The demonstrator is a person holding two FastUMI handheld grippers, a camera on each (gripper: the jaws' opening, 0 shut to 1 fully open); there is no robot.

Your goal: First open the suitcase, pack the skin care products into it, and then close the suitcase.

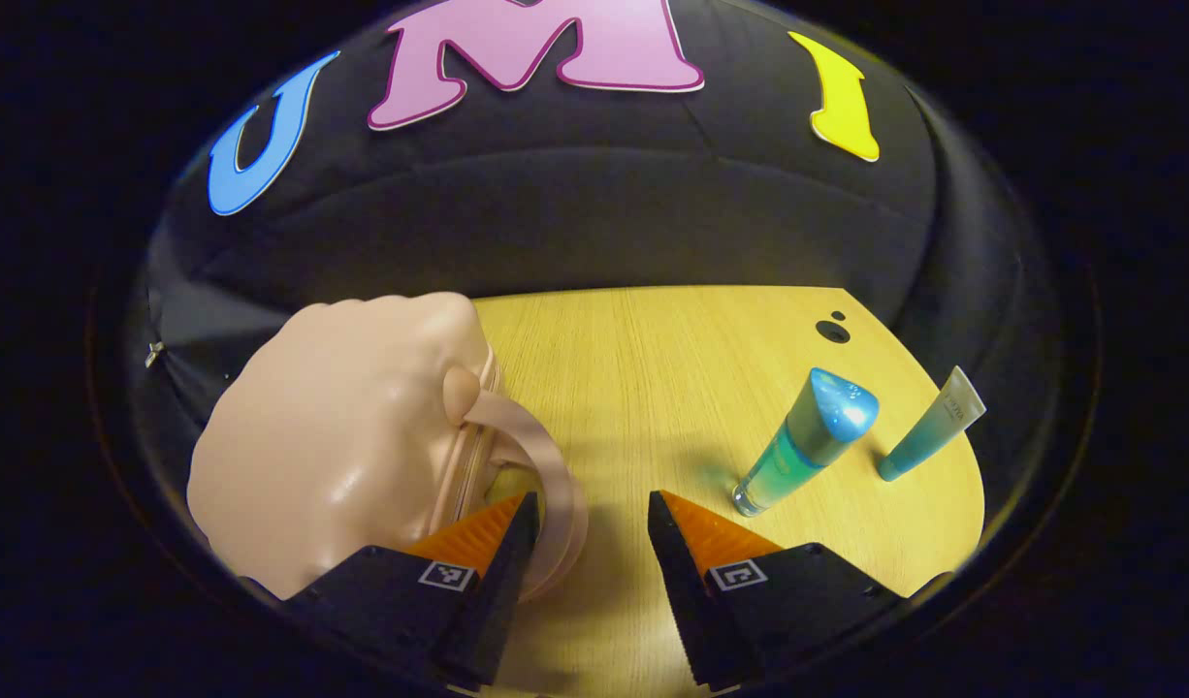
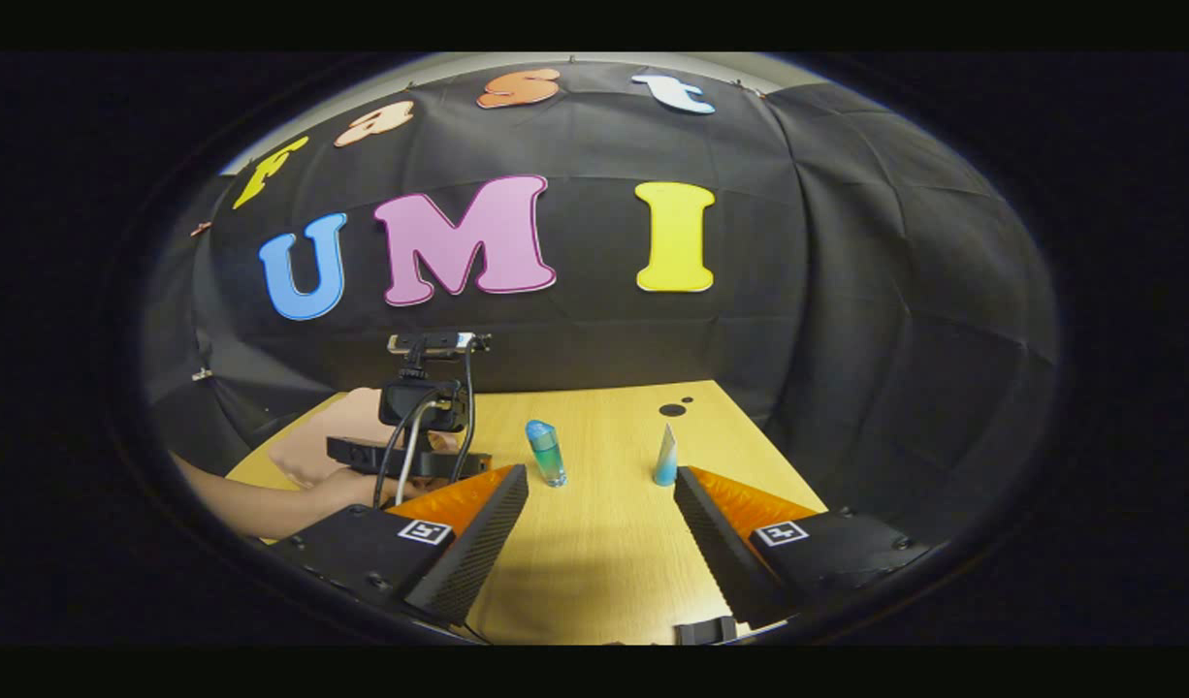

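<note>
The left gripper (image 1: 585,509) stands open at the pink suitcase (image 1: 333,436), its handle (image 1: 546,475) just beside the left finger. The right gripper (image 2: 599,485) hangs open farther back; two tubes (image 2: 546,453) stand ahead of it on the surface (image 2: 594,553).

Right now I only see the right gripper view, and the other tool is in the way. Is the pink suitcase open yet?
Observer: Not yet. In the left gripper view, the smooth pink hard-shell suitcase looks shut along its zip seam.
Operator: Is there something to grab it by?
Observer: Yes. A pink loop handle sticks out on the side facing the middle of the light wooden table.
Operator: Is the left tool holding it?
Observer: No. The left tool is open. One fingertip is right beside the loop and the other is over bare table.
</note>
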